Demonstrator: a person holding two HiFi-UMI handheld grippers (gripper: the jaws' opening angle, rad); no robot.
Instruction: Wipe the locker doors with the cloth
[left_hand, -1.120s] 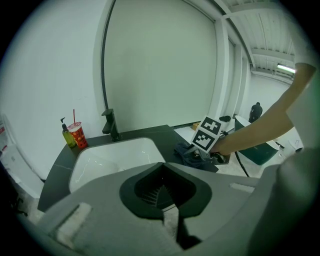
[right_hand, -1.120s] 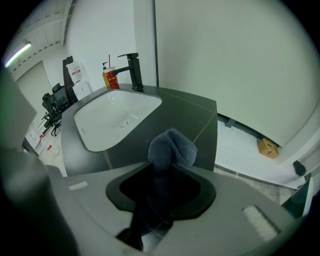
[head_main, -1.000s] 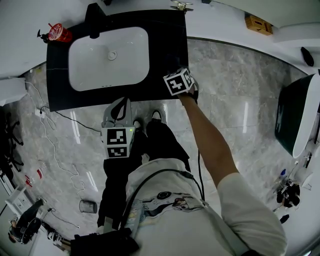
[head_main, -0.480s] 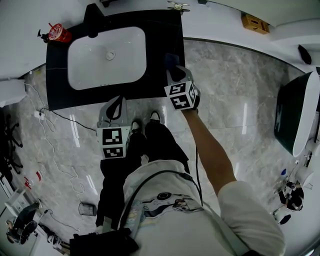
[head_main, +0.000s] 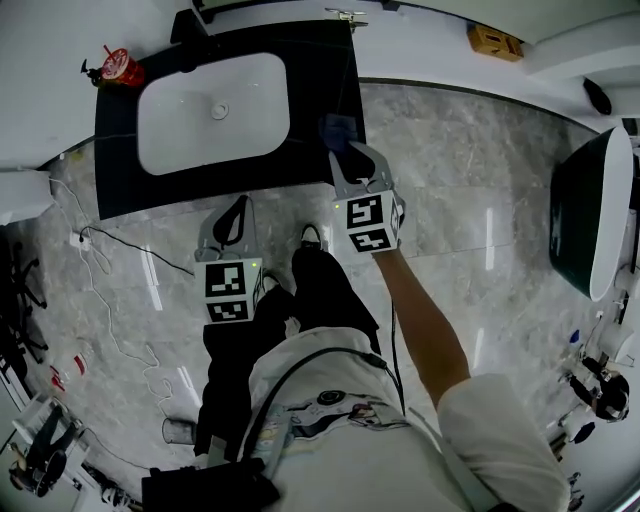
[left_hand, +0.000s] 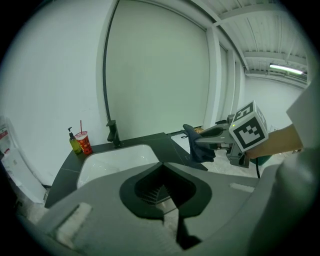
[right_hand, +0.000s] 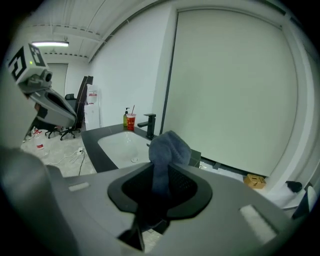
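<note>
R gripper (head_main: 345, 150) pinches bunched dark-blue cloth (right_hand: 167, 147) over black sink counter (head_main: 315, 60) edge; jaws just eased wider, so cloth may slip. L gripper (left_hand: 161, 189) pressed together, empty.

Crumpled dark-blue cloth (right_hand: 167, 147), upright in right hand-held gripper (right_hand: 159, 172)

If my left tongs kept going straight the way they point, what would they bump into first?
Most likely the black counter near its front edge, or the white sink set in it. Depth is hard to judge. Nothing shows between the left tongs and the counter.
</note>
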